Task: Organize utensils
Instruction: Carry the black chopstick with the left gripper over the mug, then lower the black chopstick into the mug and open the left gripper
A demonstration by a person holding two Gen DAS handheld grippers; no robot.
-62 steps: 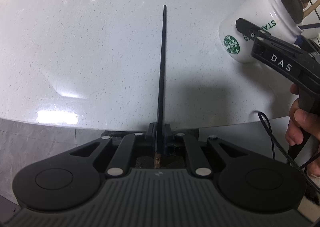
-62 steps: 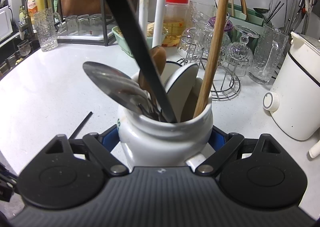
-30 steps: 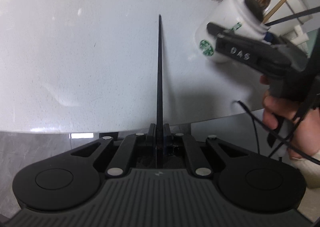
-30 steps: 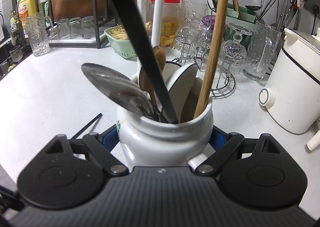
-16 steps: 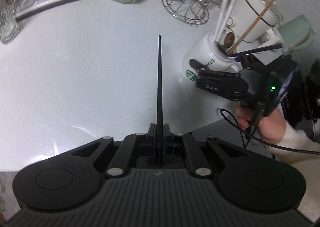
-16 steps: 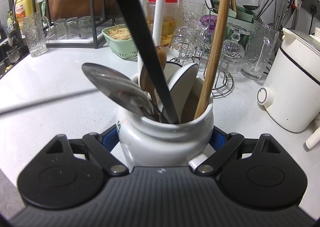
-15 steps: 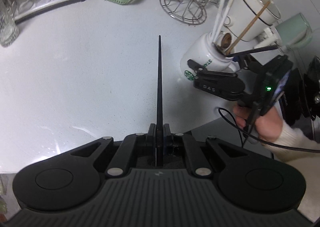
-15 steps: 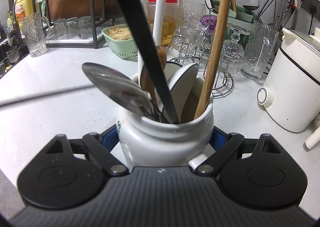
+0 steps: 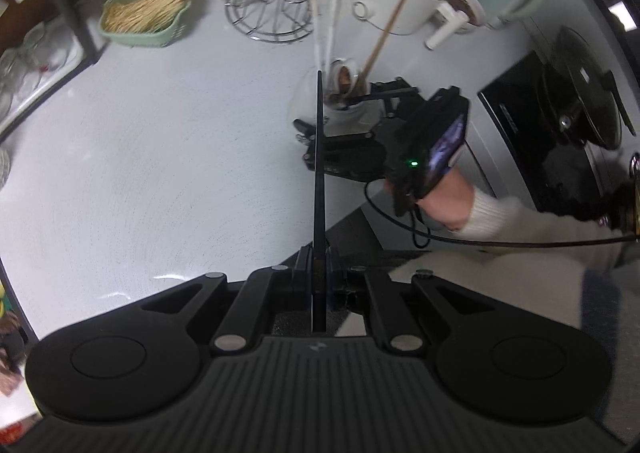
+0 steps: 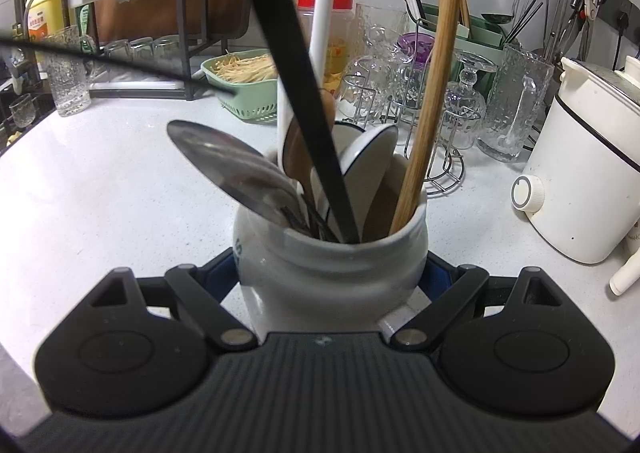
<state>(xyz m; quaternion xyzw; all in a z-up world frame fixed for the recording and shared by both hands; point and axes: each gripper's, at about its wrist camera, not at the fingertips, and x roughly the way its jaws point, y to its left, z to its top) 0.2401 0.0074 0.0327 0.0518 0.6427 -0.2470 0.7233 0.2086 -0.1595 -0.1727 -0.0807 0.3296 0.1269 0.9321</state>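
Note:
My left gripper is shut on a long black chopstick and is held high above the counter. The stick's tip lies over the white utensil jar in the left wrist view. That jar sits between the fingers of my right gripper, which is shut on its sides. In it stand a metal spoon, a black chopstick, a wooden chopstick, white chopsticks and white ceramic spoons. The lifted chopstick crosses the upper left of the right wrist view.
A green basket of sticks and a wire glass rack stand behind the jar. A white cooker is at the right, glasses and a dish rack at the back. The counter edge runs near the person's hand.
My left gripper has risen well above the counter with the black chopstick, whose tip now lines up with the jar. The right gripper and the jar have stayed put.

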